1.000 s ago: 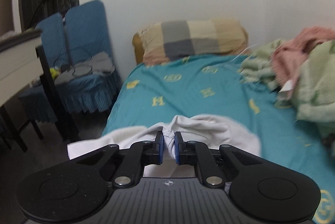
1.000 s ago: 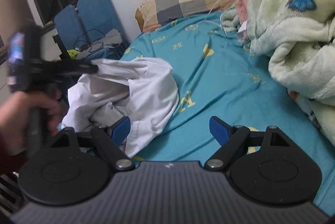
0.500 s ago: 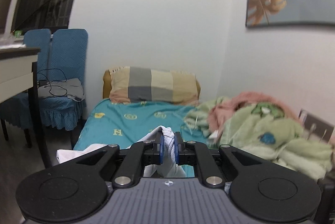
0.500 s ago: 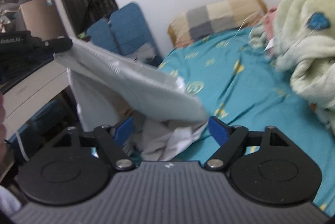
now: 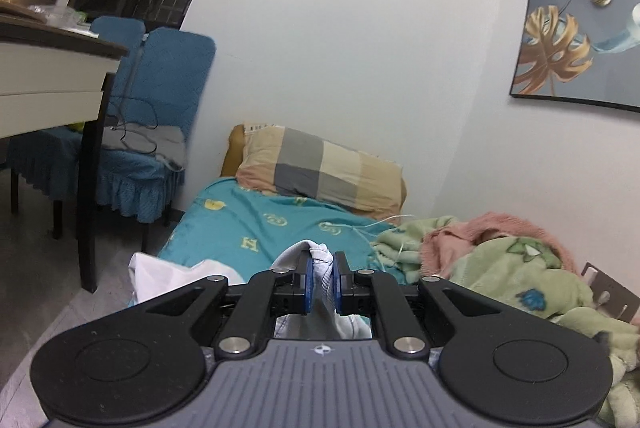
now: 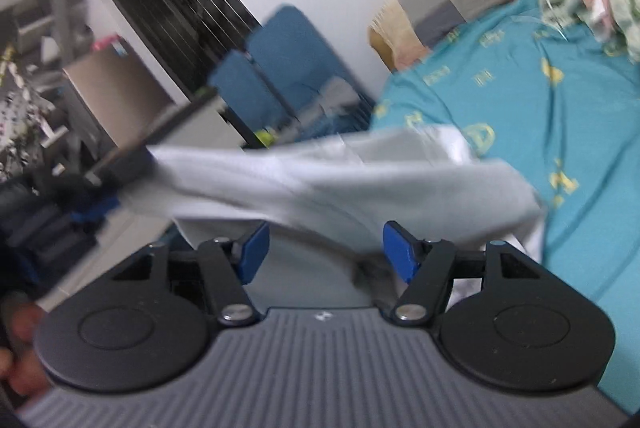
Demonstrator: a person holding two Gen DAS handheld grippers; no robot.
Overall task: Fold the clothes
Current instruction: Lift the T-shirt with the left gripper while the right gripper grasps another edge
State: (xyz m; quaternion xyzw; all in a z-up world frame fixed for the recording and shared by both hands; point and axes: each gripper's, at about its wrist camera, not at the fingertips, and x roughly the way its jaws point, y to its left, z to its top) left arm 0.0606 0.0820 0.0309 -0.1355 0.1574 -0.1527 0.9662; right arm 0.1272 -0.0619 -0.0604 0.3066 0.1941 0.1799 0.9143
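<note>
The left gripper (image 5: 320,282) is clamped on a bunched fold of the white garment (image 6: 352,184), its blue pads pressing the cloth from both sides. From that grip the garment is lifted above the left edge of the bed (image 5: 256,228), stretching as a taut band across the right wrist view, with the remainder hanging down at the bed's near-left corner. The right gripper (image 6: 326,252) stands wide, jaws closing; cloth lies between and above the blue pads, which do not press on it. The right wrist view is motion-blurred. A checked pillow (image 5: 320,172) lies at the bed's head end. Green and pink blankets (image 5: 500,268) are heaped along the bed's right edge. Two blue-covered chairs (image 5: 160,100) stand beside the bed's head-left corner.
</note>
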